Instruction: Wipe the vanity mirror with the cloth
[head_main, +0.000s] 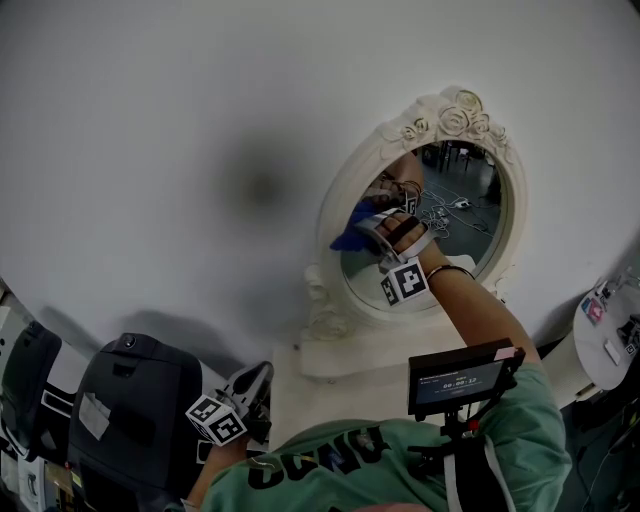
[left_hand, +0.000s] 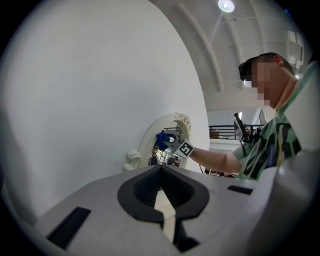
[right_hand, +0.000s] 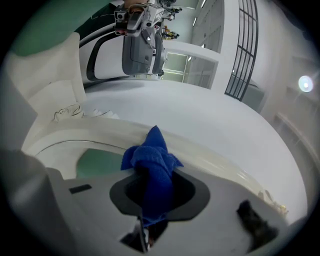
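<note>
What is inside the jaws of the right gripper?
A bunched blue terry cloth, clamped there, at the rim of the white ornate oval mirror. What lies under it is hidden.

A blue cloth (right_hand: 152, 165) of soft, nubby terry pile sits pinched in the right gripper (right_hand: 151, 192), whose fingers (right_hand: 215, 215) are smooth matt grey plastic lined in matt black. The vanity mirror (head_main: 470, 230) has glossy reflective glass in a smooth white moulded frame (head_main: 440, 115) with a faint sheen. It is set against a flat matt white wall (head_main: 180, 120).
</note>
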